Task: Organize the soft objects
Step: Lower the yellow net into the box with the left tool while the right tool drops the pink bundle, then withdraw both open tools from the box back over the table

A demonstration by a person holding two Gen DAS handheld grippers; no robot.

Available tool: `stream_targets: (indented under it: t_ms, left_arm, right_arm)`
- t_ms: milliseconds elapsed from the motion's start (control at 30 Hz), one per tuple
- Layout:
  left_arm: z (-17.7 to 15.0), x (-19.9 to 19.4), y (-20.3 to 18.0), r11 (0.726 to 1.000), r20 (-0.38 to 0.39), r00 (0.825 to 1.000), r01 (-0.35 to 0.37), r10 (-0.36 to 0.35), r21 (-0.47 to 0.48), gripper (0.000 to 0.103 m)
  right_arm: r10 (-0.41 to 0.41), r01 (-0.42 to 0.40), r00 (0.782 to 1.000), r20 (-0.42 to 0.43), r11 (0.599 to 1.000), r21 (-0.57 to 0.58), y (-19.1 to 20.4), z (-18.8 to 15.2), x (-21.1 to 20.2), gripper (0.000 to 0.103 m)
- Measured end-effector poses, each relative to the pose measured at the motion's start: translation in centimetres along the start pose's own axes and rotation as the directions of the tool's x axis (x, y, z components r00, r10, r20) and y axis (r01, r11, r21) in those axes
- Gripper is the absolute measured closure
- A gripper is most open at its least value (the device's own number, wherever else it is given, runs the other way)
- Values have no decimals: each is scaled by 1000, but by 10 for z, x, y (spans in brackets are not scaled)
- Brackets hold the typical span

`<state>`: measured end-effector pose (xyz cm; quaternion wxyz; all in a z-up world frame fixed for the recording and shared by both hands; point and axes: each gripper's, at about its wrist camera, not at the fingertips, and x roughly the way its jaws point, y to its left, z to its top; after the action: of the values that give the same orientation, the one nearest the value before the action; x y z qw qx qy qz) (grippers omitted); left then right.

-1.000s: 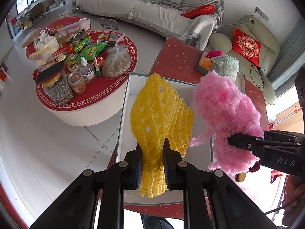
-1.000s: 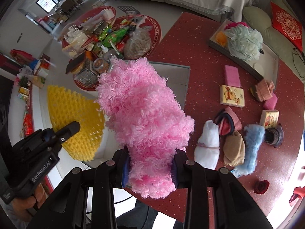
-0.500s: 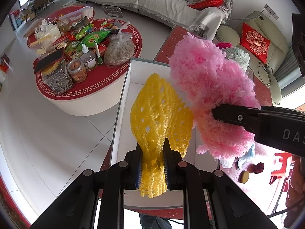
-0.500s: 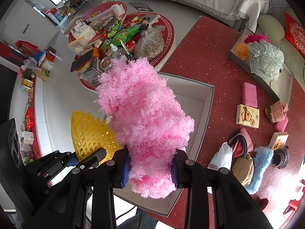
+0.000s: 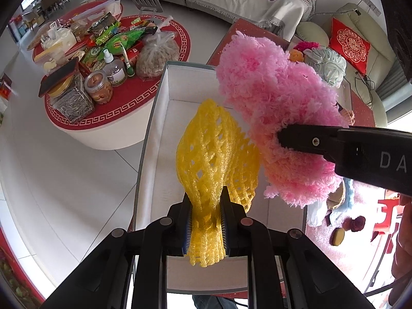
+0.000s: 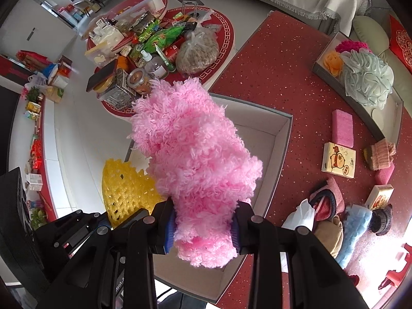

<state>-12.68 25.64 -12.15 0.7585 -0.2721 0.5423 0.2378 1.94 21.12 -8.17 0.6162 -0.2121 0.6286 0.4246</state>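
Note:
My left gripper (image 5: 205, 219) is shut on a yellow foam net (image 5: 215, 152), held above the white inside of an open grey box (image 5: 164, 108). My right gripper (image 6: 203, 228) is shut on a fluffy pink yarn piece (image 6: 190, 149), which hangs over the same box (image 6: 278, 139). In the left wrist view the pink yarn piece (image 5: 273, 108) sits just right of the yellow net, and the two touch. The right wrist view shows the yellow net (image 6: 126, 190) at lower left, partly hidden behind the pink piece.
The box stands at the left edge of a red speckled table (image 6: 267, 59). Several soft items lie at its right: a pink sponge (image 6: 342, 128), small printed boxes (image 6: 338, 159), socks and a blue fluffy piece (image 6: 350, 231). A tray (image 6: 332, 79) holds a pale green puff. A cluttered round table (image 5: 108, 51) stands beyond.
Both grippers have sunk toward the box. The pink yarn piece has moved left, from beside the box to over it, and now touches the yellow net.

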Motion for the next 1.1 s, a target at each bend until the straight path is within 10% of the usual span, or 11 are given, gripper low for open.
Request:
stream_targets:
  t_ms: [167,200,233,300,800,967,1100]
  left_arm:
    - [0,14,-5,1000,-29,1000,-6,6,20,82]
    - [0,18,-7,1000,-42,999,-1,2,32,66]
    - [-2,23,-10,999,-59,998,-2,5,43,27]
    - [-6,34,-13,998,-98,995,-23,29,64,1]
    - [-43,62,-12,985,-176,983,-27,57,170,1]
    - [-29,8,-17,990,48,999,-29,23,138,1]
    - [-5,-60,-42,987,308,949,-101,59,124,1]
  right_arm:
    - [9,-9,999,-46,1000,8,-5,3,19,59]
    - [14,-14,998,-64,1000,8,-6,2,24,49]
    - [19,-18,997,-78,1000,13,-8,1,29,42]
    - [14,-11,994,-106,1000,28,-13,-4,39,22]
    - [159,-111,974,-159,955,275,-44,-76,52,13]
    - [99,-100,995,19,949,301,-49,-85,9,1]
    - [98,-188,972,215,871,454,-74,-92,-36,0]
